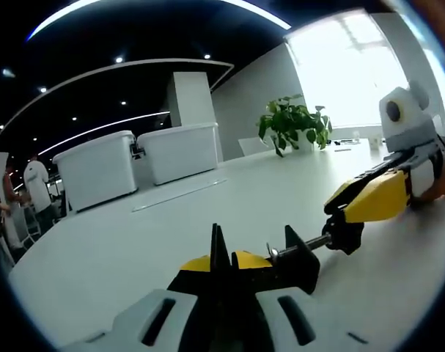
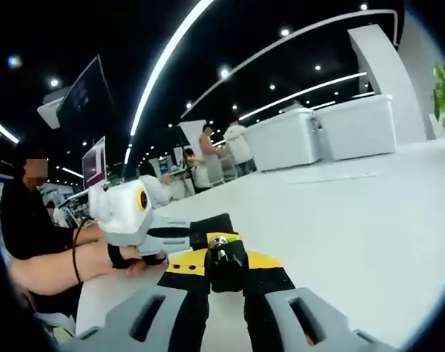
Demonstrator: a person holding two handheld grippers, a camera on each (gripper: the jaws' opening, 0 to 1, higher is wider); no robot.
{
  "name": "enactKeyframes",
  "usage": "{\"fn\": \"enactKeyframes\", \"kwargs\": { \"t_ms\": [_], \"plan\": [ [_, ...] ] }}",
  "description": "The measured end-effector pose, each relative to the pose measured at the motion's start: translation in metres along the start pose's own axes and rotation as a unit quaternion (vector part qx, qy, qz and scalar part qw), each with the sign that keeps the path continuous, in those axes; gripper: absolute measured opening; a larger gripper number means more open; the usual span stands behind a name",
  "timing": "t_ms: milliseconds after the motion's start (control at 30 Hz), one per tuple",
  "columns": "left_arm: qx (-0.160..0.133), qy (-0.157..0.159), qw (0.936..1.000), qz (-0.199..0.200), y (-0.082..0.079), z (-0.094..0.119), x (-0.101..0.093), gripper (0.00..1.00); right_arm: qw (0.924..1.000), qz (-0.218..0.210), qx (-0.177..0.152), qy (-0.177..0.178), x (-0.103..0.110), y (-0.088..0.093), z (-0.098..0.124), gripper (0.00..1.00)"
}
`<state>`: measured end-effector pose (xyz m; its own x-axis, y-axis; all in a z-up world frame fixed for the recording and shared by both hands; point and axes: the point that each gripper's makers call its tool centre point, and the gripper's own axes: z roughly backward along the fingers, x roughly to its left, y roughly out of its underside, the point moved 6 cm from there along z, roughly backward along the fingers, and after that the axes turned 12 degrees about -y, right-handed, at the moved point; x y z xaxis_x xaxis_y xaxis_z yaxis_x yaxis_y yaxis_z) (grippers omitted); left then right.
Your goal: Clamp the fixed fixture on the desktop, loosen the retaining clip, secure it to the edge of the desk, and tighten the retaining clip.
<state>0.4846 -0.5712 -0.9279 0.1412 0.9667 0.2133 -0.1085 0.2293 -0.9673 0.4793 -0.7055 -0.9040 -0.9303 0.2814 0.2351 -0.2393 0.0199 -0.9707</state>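
You worked at a wide white bench [image 1: 207, 213] under a dark ceiling with curved light strips [image 2: 163, 66]; a bright window [image 1: 354, 66] stood behind a potted plant [image 1: 292, 125].

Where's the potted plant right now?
In the left gripper view, the potted plant stands at the far side of the white table, upper right, before the bright window, right of the two white storage bins.

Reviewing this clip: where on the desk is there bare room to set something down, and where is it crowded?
Bare: the wide white desk between the clamp and the two white bins, and the stretch toward the potted plant. Crowded: the near edge, where the left claw and right claw both grip the clamp.
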Motion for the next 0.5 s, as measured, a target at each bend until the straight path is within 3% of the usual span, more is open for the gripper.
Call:
{"fn": "enactKeyframes", "kwargs": {
  "t_ms": [300, 500],
  "plan": [
    [0.001, -0.002, 1.0000, 0.001, 0.000, 0.001, 0.001, 0.07, 0.9892, 0.145, 0.010, 0.021, 0.011, 0.000, -0.002, 0.16],
    [0.002, -0.004, 1.0000, 0.002, 0.000, 0.002, 0.001, 0.07, 0.9683, 0.245, 0.029, 0.038, 0.019, 0.002, -0.004, 0.16]
  ]
}}
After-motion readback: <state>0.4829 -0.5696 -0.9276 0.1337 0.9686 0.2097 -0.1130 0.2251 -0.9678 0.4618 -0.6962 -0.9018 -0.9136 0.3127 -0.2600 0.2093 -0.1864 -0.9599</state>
